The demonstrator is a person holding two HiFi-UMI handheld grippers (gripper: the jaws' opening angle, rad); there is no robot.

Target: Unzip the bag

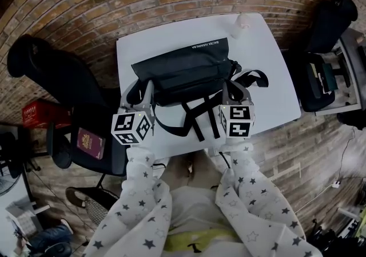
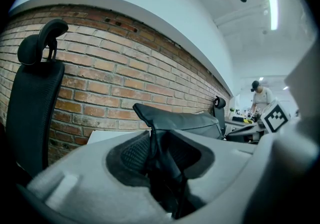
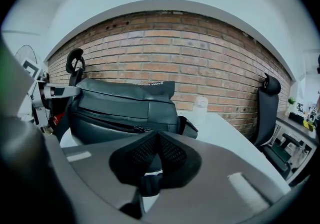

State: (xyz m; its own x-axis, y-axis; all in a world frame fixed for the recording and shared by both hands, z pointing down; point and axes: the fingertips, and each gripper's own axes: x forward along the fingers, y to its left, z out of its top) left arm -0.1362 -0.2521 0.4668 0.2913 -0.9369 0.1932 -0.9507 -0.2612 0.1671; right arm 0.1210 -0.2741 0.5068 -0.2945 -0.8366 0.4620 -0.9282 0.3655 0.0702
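Careful: your left gripper (image 2: 161, 140) clamps the bag (image 3: 125, 106), yet your right gripper (image 3: 157, 140) sits closed short of its zip pull (image 3: 140, 129), so tugging opens nothing.

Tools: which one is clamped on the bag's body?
The left tool: the black bag's end fabric is pinched between its pads. The right tool's pads meet short of the bag's body.

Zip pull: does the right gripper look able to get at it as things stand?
Probably yes. The zip pull sits on the front of the bag, just ahead of the right gripper, with nothing between them. Its jaws are shut, so they must open first. The left gripper grips the bag's end.
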